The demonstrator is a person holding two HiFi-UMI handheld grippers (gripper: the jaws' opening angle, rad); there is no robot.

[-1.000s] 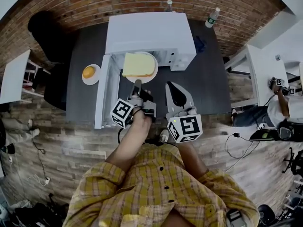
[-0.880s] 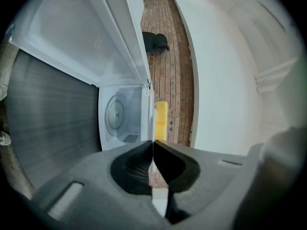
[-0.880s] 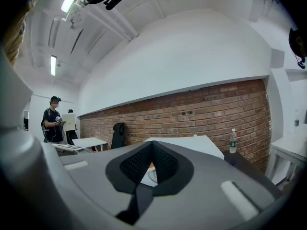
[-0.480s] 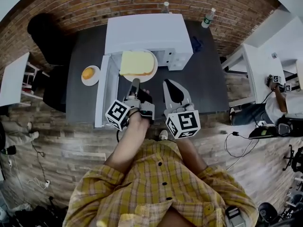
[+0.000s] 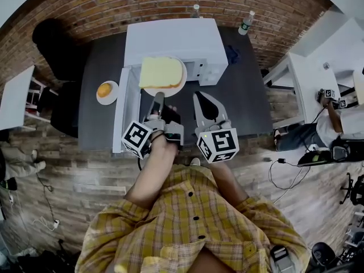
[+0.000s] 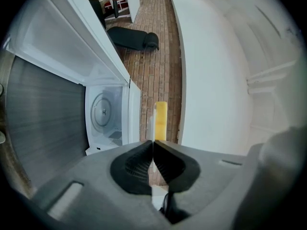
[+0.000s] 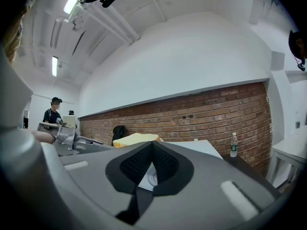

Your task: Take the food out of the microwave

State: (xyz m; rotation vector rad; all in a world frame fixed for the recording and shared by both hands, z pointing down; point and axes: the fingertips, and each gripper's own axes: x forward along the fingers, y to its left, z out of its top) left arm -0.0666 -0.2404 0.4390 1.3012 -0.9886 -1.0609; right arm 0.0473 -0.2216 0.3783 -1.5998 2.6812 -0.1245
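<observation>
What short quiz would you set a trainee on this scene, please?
1. True or false: the microwave door stands open.
2. Which claw grips the plate? A: the left claw. B: the right claw. C: neither.
3. Fill in: the plate carries a slice of ___.

Key: 1 true; 2 A; 3 bread.

Dark table [image 5: 248, 98] — microwave [image 5: 170, 41] (saucer [image 5: 114, 92] beside)
</observation>
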